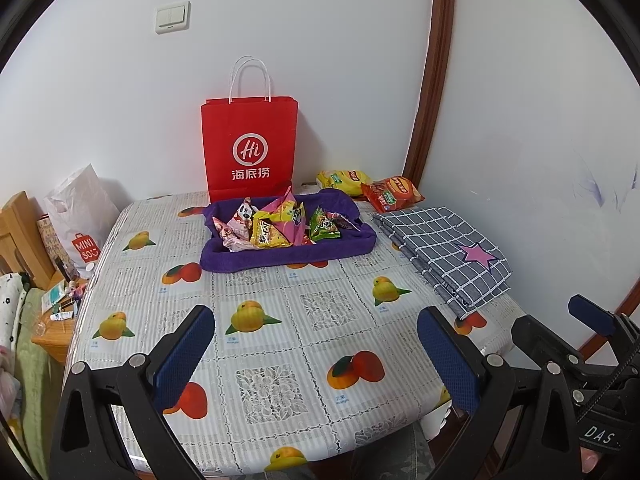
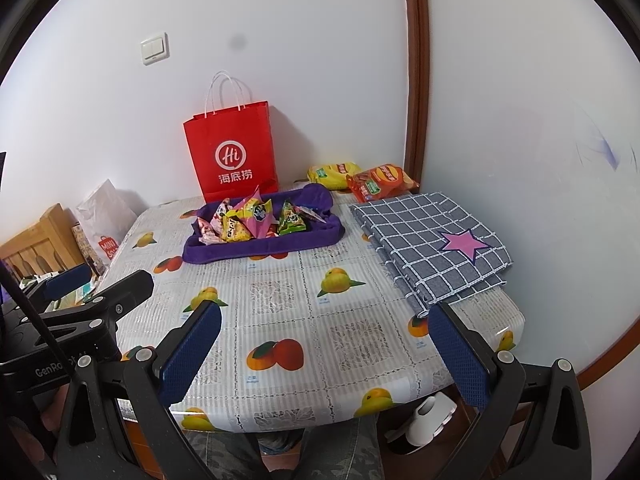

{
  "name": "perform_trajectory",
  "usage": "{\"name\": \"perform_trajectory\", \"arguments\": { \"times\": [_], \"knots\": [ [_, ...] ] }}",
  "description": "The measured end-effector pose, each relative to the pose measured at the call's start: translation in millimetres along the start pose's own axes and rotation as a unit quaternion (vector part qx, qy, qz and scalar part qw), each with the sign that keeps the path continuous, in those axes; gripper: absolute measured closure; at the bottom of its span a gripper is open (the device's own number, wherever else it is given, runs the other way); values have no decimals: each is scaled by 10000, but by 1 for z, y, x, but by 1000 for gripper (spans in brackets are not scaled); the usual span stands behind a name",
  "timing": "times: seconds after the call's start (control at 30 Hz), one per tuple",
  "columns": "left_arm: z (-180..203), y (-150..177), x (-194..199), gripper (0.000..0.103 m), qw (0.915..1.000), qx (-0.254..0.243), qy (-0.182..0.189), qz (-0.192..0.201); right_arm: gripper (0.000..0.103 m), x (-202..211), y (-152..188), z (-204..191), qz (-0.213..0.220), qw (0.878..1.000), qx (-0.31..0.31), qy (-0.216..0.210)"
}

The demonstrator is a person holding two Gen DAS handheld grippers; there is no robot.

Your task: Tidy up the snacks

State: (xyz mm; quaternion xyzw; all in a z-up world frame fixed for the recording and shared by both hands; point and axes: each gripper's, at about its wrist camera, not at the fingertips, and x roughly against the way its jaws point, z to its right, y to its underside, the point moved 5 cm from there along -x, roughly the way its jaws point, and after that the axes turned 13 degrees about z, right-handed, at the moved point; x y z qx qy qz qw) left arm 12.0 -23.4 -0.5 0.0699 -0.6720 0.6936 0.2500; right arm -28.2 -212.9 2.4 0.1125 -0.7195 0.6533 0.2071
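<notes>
Both grippers held over near table edge, L gripper (image 1: pixel 316 344) & R gripper (image 2: pixel 326 344) w/ jaws spread, nothing between. Snack packets (image 1: pixel 276 222) piled in purple tray (image 1: pixel 280 258), well ahead of jaws; two chip bags (image 1: pixel 370 188) beside it.

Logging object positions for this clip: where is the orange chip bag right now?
In both views the orange chip bag lies at the table's far right corner, beside the yellow chip bag, just beyond the folded checked cloth.
</notes>
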Motion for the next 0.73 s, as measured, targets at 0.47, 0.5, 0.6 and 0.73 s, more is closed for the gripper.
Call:
{"name": "perform_trajectory", "arguments": {
  "times": [0.47,0.5,0.6,0.73],
  "knots": [
    [-5,0,-4,1,10000,-10,-6,-6,1,1,1,-1,78,9999,46,-70],
    [-6,1,-5,1,10000,-11,-5,-9,1,0,1,-1,80,9999,47,-68],
    [-8,2,-11,1,10000,-9,-8,-39,1,-3,2,0,69,9999,33,-68],
    [-12,5,-23,1,9999,19,-22,-104,1,-13,5,-5,20,9999,52,-97]
  ]
}}
